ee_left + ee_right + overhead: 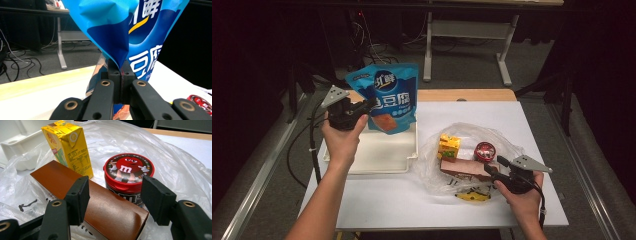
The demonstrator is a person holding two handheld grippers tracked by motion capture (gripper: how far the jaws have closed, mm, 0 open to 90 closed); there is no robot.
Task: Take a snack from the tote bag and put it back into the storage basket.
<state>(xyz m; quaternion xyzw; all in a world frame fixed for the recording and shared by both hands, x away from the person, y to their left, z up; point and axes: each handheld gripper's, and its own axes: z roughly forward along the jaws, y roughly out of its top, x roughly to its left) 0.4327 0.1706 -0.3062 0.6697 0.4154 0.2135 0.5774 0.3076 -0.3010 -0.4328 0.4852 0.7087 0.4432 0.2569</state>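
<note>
I've got the left gripper [362,107] fingers pinching the pouch [388,97] over the tray [382,155] near the desk's far-left corner, right gripper [113,195] spread around the brown box [100,207], so lower the pouch flat before releasing.

We see bare table [422,200] toward six o'clock, open for passing. At three o'clock the brown box [464,168], yellow carton [449,145] and red-lidded tub [485,151] crowd together; the white tray [382,152] blocks nine o'clock.
</note>
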